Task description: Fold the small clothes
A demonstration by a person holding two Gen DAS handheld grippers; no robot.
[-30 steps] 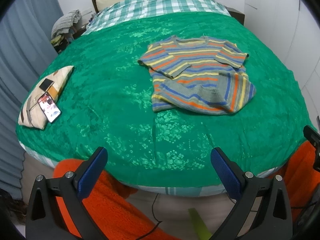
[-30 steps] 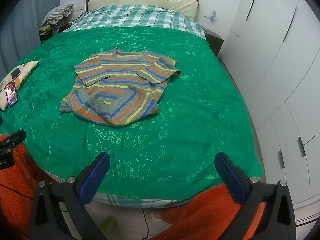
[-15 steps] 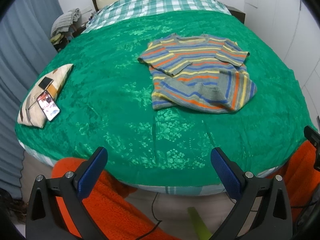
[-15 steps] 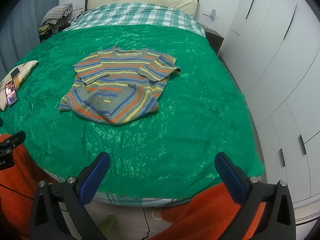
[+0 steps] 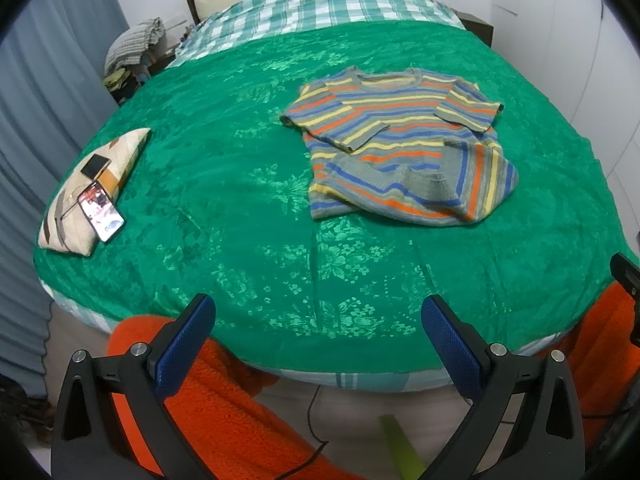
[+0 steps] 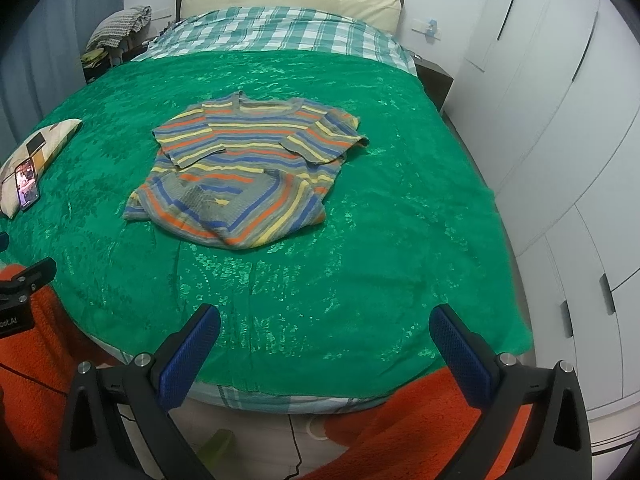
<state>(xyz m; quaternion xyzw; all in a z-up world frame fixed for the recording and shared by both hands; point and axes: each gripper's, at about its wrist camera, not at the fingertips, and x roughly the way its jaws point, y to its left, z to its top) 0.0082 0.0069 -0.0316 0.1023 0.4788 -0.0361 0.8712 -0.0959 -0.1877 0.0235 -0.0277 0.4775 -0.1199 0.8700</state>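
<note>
While the sweater (image 5: 404, 144) is lying mid-frame on the bed (image 5: 240, 184), sleeves tucked in, hem rumpled | fold looking partly done, final folds remaining | left gripper (image 5: 318, 338) and right gripper (image 6: 324, 344) hovering spread, empty, at lower frame.

Black gripper (image 5: 318, 322) frames, blue textured jaws, silver screws

The left gripper (image 5: 318, 322) and right gripper (image 6: 324, 330) both hang near, level, apparently side by side, blue-padded jaws spread wide, holding nothing.
</note>
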